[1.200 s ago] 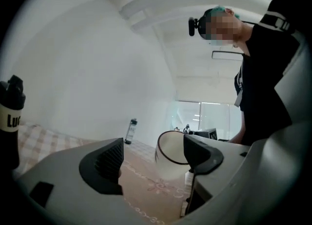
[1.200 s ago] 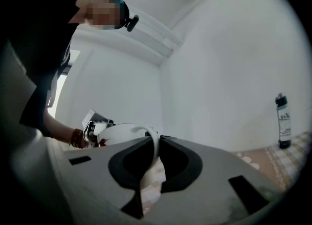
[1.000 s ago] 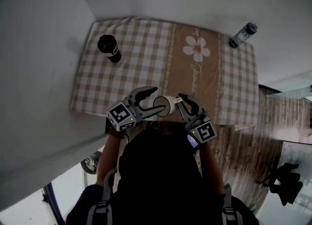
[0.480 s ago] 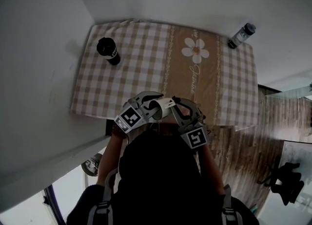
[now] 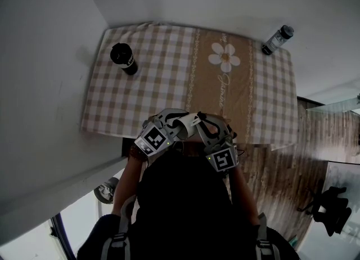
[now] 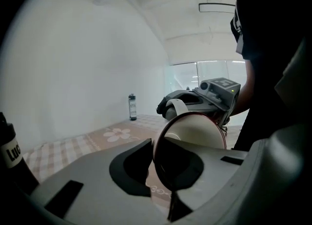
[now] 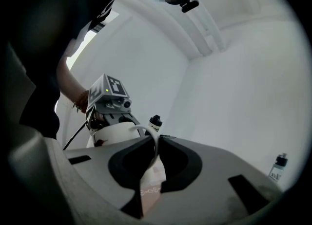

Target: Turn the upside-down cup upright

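— Where is the cup?

— The white cup with a dark red rim (image 5: 187,124) lies sideways between my two claws, at the near edge of the beige checked tablecloth (image 5: 157,73).

— And your claws?

— My left gripper (image 6: 153,152) is closing with the rim between its jaws. My right gripper (image 7: 157,143) is pinched narrow on the white handle (image 7: 146,130).

We see a tablecloth (image 5: 157,73) checked in beige and white, a tan band down its middle bearing a white, yellow-hearted flower (image 5: 224,57), a black bottle (image 5: 124,58), a white cup (image 6: 200,131) rimmed dark red, and a brown wood-grain floor (image 5: 270,169).
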